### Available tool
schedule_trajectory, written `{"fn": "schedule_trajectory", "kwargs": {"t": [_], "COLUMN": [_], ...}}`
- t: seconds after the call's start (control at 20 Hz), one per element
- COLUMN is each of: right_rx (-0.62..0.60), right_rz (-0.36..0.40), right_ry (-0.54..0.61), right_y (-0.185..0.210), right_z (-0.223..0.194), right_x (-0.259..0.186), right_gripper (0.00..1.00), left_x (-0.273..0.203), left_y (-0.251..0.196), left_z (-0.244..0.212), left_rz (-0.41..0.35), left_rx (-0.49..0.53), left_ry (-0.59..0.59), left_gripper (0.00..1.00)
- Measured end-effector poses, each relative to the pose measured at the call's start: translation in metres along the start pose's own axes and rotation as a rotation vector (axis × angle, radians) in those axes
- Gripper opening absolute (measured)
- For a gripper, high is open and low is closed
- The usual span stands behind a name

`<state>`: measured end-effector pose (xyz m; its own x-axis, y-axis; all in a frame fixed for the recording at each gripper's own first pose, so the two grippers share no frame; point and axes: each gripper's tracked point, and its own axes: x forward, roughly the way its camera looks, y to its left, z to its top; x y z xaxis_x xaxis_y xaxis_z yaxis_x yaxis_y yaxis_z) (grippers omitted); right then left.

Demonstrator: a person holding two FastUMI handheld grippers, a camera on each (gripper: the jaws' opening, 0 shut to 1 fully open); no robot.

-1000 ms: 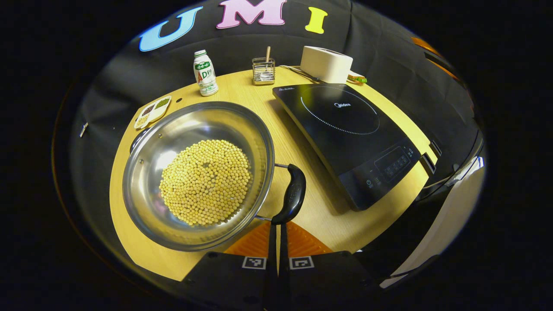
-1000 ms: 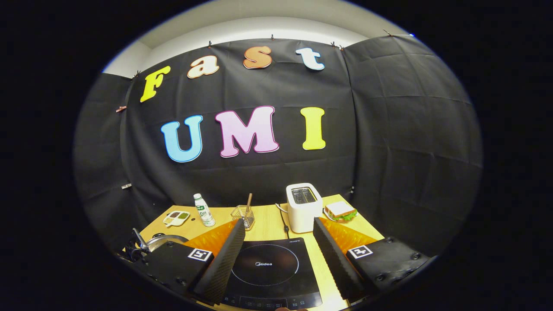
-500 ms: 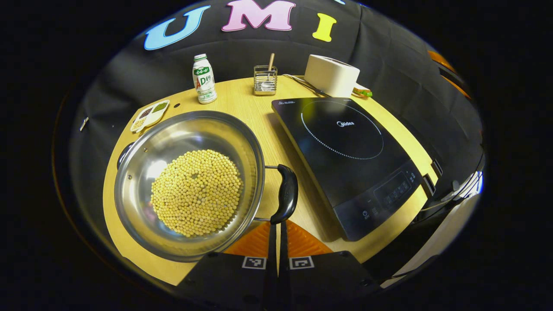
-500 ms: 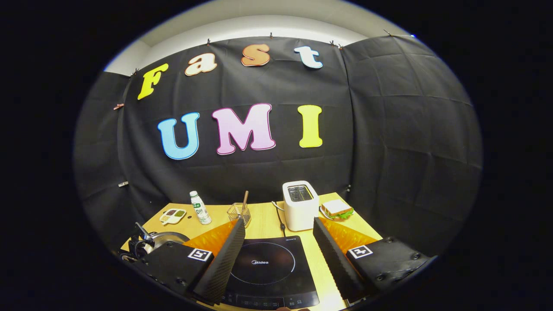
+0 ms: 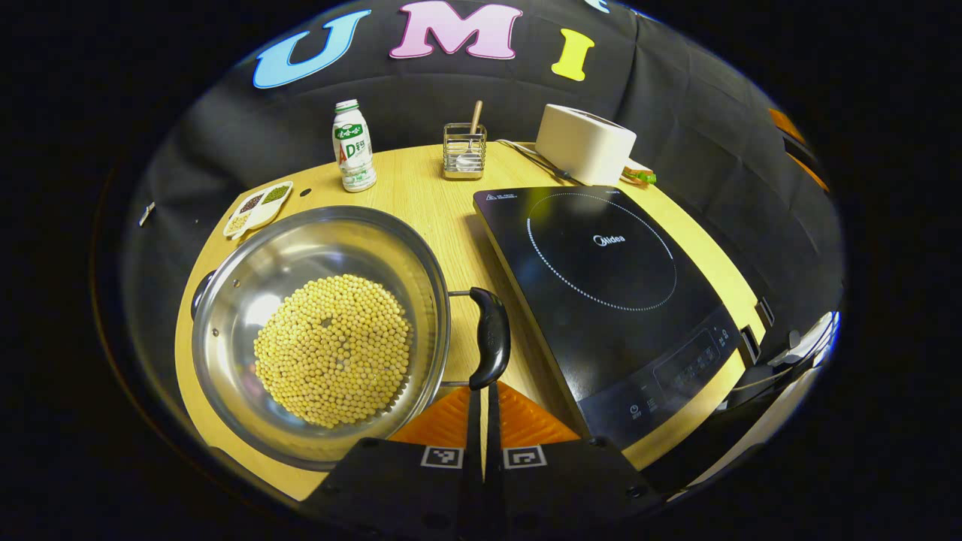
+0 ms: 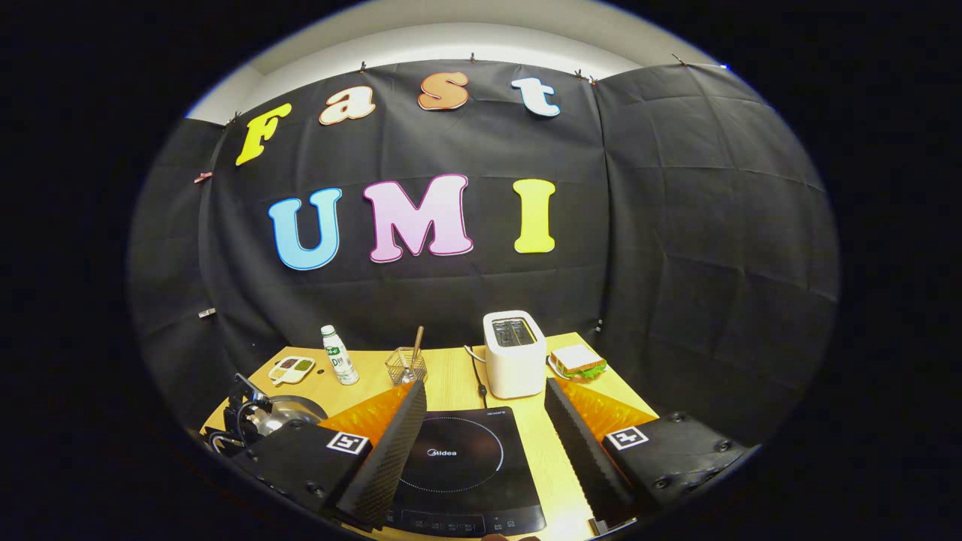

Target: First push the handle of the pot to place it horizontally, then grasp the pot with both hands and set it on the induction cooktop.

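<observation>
Since a second earlier, the pot [image 5: 316, 330] had slid left in my left claw's view and its black handle [image 5: 489, 338] had swung nearly upright there. My left claw [image 5: 482, 398], fingers pressed together, touched the handle's near end. The pot sat on the wooden table [image 5: 421, 195] beside the cooktop [image 5: 601, 285], soybeans [image 5: 334, 349] inside. My right claw [image 6: 481, 436] hung open above the cooktop [image 6: 458, 458], black cloth walls behind.
</observation>
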<state>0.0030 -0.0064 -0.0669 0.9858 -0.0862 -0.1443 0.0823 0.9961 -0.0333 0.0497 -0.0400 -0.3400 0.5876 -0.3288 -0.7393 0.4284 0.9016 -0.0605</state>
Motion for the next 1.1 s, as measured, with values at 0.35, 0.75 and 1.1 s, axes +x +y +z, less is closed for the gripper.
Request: {"fn": "schedule_trajectory", "kwargs": {"t": [0.35, 0.75, 1.1], "right_rx": [0.020, 0.013, -0.005], "right_rz": [-0.018, -0.030, -0.032], "right_ry": [0.030, 0.037, 0.046], "right_y": [-0.006, -0.011, -0.012], "right_z": [-0.010, -0.011, -0.013], "right_x": [0.000, -0.005, -0.011], "right_gripper": [0.98, 0.99, 0.99], "left_x": [0.015, 0.026, 0.035], "left_y": [-0.001, 0.002, 0.008], "left_z": [0.024, 0.040, 0.056], "left_rz": [0.007, 0.023, 0.038], "left_rx": [-0.131, -0.121, -0.101], "left_ry": [-0.039, -0.056, -0.094], "left_gripper": [0.05, 0.05, 0.05]}}
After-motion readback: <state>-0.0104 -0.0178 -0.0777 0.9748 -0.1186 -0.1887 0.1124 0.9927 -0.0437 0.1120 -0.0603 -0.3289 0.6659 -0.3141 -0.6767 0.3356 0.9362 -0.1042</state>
